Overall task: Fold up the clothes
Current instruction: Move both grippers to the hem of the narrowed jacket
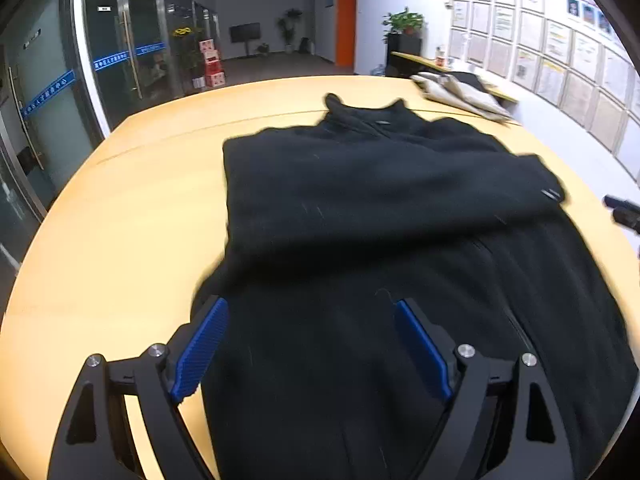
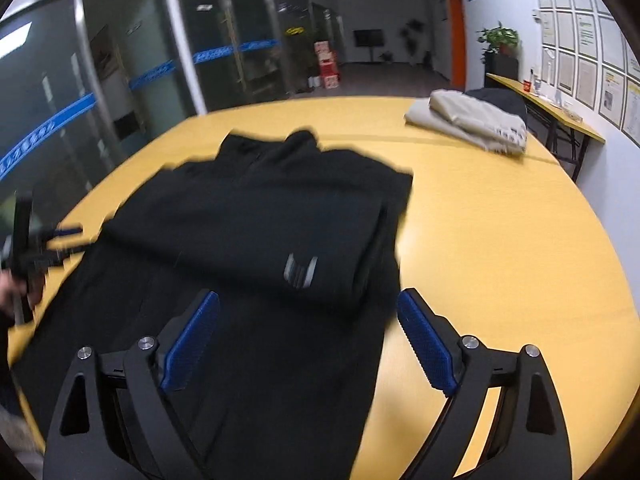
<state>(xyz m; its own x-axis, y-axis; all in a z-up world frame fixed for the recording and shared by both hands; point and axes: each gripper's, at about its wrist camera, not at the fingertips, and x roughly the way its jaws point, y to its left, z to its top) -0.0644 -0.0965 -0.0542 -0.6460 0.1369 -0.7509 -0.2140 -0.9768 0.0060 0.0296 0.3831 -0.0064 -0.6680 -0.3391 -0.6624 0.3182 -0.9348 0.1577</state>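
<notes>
Black jacket [image 1: 360,184] lies mid-table, sleeves folded across its chest, hem toward the near edge, where left gripper [image 1: 308,344] and right gripper [image 2: 308,340] hover spread wide and empty, seemingly poised for another fold.

left gripper [image 1: 308,344]: jaws spread | right gripper [image 2: 308,336]: jaws spread

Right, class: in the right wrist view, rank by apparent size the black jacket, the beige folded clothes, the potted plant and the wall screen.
1. black jacket
2. beige folded clothes
3. potted plant
4. wall screen

The last two look close, and both stand far off, so their order is unsure.
</notes>
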